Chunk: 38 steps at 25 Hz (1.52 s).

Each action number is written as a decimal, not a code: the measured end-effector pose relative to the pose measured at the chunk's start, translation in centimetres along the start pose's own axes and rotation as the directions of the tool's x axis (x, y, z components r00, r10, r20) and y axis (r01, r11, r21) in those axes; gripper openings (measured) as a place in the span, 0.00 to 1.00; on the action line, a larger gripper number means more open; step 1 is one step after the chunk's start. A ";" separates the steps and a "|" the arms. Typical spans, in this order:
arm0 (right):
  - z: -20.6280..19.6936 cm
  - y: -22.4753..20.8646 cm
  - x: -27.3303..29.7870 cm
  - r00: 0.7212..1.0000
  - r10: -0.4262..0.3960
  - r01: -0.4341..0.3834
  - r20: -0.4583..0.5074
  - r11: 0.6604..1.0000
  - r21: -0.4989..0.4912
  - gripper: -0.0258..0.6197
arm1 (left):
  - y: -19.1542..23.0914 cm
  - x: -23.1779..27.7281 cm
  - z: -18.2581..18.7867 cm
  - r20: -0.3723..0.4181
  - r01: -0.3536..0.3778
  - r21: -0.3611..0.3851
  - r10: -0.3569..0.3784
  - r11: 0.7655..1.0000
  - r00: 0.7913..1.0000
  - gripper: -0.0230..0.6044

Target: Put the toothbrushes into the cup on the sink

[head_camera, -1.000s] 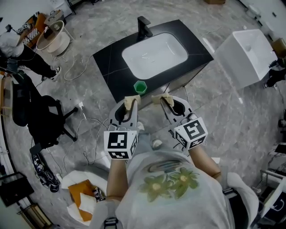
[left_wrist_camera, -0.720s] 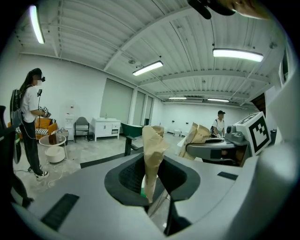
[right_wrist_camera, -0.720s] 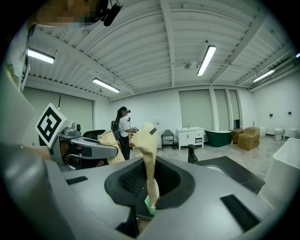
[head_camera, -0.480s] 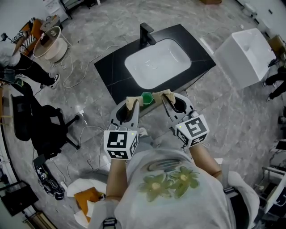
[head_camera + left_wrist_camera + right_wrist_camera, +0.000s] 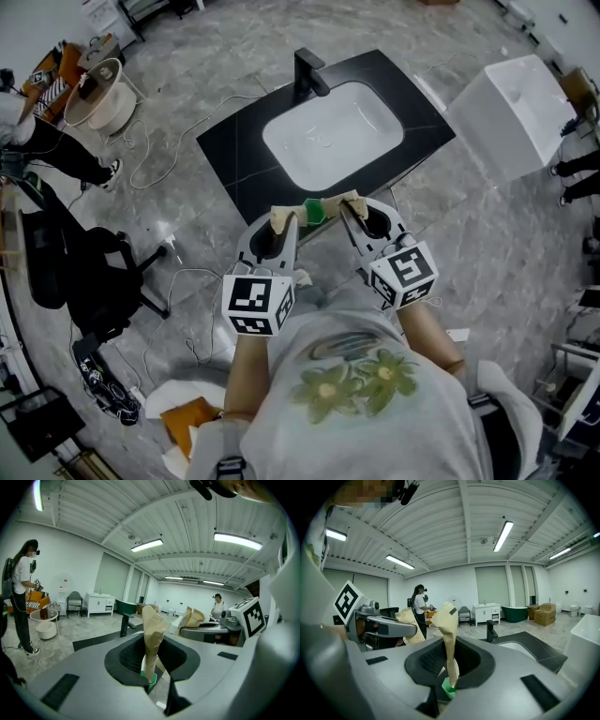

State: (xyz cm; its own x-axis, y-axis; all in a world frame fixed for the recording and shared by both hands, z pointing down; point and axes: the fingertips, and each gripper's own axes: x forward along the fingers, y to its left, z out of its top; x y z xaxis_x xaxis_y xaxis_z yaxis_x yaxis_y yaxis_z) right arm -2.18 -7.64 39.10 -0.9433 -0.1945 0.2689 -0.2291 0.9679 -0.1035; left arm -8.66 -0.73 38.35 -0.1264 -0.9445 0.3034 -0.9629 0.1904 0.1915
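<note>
A small green cup [image 5: 312, 210] stands on the near edge of the black counter [image 5: 234, 150] around the white sink basin [image 5: 333, 131]. My left gripper [image 5: 284, 218] hangs just left of the cup and my right gripper [image 5: 352, 202] just right of it, both pointing at the counter. The tan pads of each gripper lie together with nothing between them. In the left gripper view the cup [image 5: 150, 676] peeks out below the pads [image 5: 151, 620]; the right gripper view shows the cup [image 5: 449, 688] the same way. I see no toothbrush in any view.
A black faucet [image 5: 307, 70] stands at the far side of the basin. A white box-shaped basin [image 5: 516, 112] sits on the floor to the right. A black office chair [image 5: 66, 272], a white round stool [image 5: 94, 89] and loose cables [image 5: 187, 272] are on the left.
Both grippers have moved forward toward the counter's near edge. The green cup, which stood ahead of the tips, now lies between the two grippers in the head view.
</note>
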 end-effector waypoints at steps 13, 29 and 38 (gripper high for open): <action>-1.5 0.1 1.9 1.000 0.008 -0.009 -0.016 1.000 -0.007 0.13 | 1.1 1.2 -0.5 -0.008 0.035 0.005 -0.035 0.999 0.999 0.18; -3.6 -1.1 4.0 0.998 0.021 -0.021 -0.066 1.000 0.000 0.13 | 2.0 3.3 -1.3 -0.043 0.056 0.004 -0.056 0.998 0.998 0.18; -4.2 -1.4 5.0 0.996 0.031 -0.031 -0.083 1.000 0.000 0.13 | 2.4 4.1 -1.5 -0.052 0.061 -0.003 -0.061 0.998 0.997 0.18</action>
State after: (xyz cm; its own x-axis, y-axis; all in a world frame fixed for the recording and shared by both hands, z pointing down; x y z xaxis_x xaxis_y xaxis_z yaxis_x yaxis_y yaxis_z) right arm -5.57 -9.31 44.57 -0.9267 -0.1504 0.3443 -0.1995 0.9735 -0.1117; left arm -11.14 -3.76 41.47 -0.0546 -0.9391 0.3392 -0.9680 0.1331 0.2129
